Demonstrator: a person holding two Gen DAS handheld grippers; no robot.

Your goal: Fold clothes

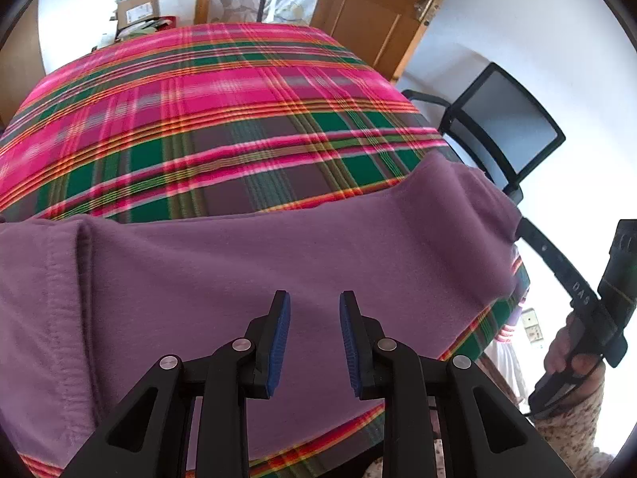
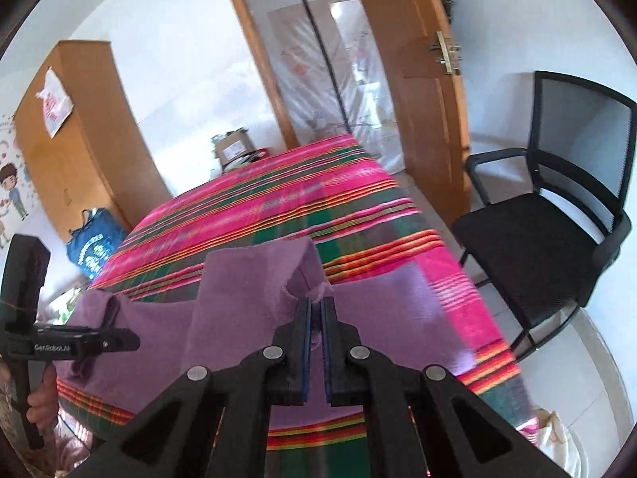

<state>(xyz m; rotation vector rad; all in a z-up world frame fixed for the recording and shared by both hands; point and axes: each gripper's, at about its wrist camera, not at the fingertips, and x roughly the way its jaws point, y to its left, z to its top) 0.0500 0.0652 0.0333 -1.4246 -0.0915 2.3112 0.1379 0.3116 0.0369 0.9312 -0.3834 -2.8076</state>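
Each tool [image 1: 314, 310] [image 2: 316, 310] is black plastic with blue ribbed pads [image 1: 278, 342], round silver screws and white "GenRobot.AI" lettering, and the sleeve [image 1: 573, 438] is floral beige

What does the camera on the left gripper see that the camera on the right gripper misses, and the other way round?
Only the left wrist view shows the left gripper open above the purple garment, holding nothing, and the garment's stitched hem at the left.

Only the right wrist view shows the right gripper shut on a lifted fold of that garment, plus a wooden wardrobe and a blue bag.

Both show the plaid cloth, the black chair, the wooden door and a cardboard box.
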